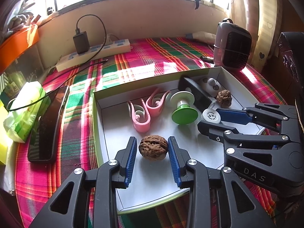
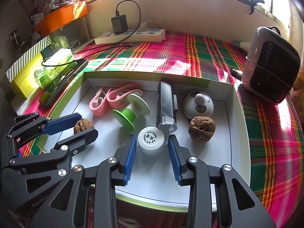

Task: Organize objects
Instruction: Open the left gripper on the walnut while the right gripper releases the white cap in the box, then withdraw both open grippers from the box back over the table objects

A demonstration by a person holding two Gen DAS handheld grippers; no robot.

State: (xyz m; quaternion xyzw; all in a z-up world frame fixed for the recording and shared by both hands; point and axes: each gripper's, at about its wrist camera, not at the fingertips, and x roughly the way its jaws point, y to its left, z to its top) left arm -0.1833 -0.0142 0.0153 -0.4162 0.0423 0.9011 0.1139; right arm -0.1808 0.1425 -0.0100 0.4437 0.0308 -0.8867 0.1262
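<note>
A shallow white box with a green rim (image 1: 114,133) (image 2: 235,133) lies on the plaid cloth. In it, a brown walnut (image 1: 153,147) (image 2: 82,125) rests on the floor between the blue pads of my left gripper (image 1: 152,140) (image 2: 86,124), with a thin gap on one side; the jaws stand open. My right gripper (image 2: 152,138) (image 1: 208,116) is open around a small white-capped bottle (image 2: 151,139) (image 1: 210,115), and the pads do not touch it. A second walnut (image 2: 203,128) (image 1: 224,98) sits to the right.
Also in the box are two pink clips (image 1: 144,110), a green and white spool (image 2: 131,112), a black oblong case (image 2: 166,106) and a white round gadget (image 2: 198,104). Outside it lie a phone (image 1: 49,123), a tissue pack (image 1: 24,110), a power strip (image 2: 131,36) and a small heater (image 2: 271,64).
</note>
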